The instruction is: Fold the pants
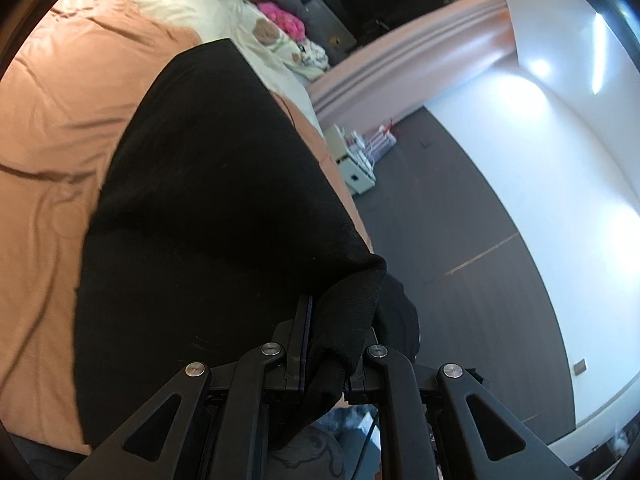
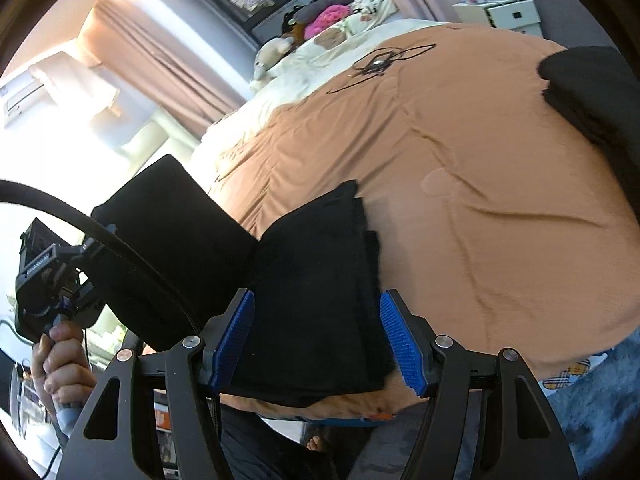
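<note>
On the orange bed (image 2: 460,200), left gripper (image 1: 326,344) jaws clamping black pants (image 1: 208,208), right gripper (image 2: 318,340) jaws spread.

Matt black knit pants (image 2: 316,300); smooth orange cloth bedspread (image 2: 480,200)

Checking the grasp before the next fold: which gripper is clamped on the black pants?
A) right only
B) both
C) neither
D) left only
D: the left gripper pinches a bunched edge of the black pants, while the right gripper stands open, its blue pads straddling the fabric.
</note>
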`<act>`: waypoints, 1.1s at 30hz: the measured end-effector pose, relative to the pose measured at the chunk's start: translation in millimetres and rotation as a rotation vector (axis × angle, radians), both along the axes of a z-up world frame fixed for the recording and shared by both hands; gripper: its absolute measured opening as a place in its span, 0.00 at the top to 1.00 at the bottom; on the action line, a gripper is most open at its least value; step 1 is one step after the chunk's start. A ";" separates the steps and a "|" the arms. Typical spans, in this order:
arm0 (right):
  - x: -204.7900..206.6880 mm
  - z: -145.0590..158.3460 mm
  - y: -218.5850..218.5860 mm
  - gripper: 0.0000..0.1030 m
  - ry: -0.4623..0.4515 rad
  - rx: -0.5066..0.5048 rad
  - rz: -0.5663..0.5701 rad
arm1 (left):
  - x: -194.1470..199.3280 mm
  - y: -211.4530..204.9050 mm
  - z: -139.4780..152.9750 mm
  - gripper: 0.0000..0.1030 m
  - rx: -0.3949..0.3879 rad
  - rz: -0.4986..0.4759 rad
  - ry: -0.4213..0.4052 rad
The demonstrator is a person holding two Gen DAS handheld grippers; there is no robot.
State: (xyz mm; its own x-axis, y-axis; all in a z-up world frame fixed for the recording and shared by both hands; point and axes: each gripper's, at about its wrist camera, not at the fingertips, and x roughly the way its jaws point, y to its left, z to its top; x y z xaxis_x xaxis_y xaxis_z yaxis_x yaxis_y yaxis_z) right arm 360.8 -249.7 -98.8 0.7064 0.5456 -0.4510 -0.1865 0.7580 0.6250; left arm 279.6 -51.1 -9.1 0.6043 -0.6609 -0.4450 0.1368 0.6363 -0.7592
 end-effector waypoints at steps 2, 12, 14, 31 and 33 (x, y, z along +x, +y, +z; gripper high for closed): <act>-2.9 -3.8 -7.7 0.38 0.008 0.003 -0.013 | 9.1 -16.3 -10.7 0.89 0.004 -0.027 0.018; -23.8 -15.3 -55.9 0.38 0.048 0.023 -0.069 | 40.6 -89.7 -76.9 0.89 0.059 -0.130 0.172; -26.4 -17.4 -59.3 0.38 0.056 0.029 -0.072 | 37.4 -95.3 -80.8 0.89 0.072 -0.136 0.177; -30.4 -13.3 -36.9 0.38 0.062 0.044 -0.006 | 8.3 -85.6 -86.7 0.38 0.059 -0.178 0.233; -29.0 -11.3 -33.3 0.38 0.061 0.047 0.003 | 4.1 -70.7 -78.3 0.20 0.072 -0.122 0.194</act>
State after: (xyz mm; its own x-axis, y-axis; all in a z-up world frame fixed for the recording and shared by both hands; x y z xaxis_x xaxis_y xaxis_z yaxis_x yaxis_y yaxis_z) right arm 331.8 -283.0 -110.1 0.6768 0.5689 -0.4672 -0.1491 0.7274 0.6699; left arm 283.7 -121.8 -87.4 0.4202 -0.6861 -0.5939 0.0717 0.6775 -0.7320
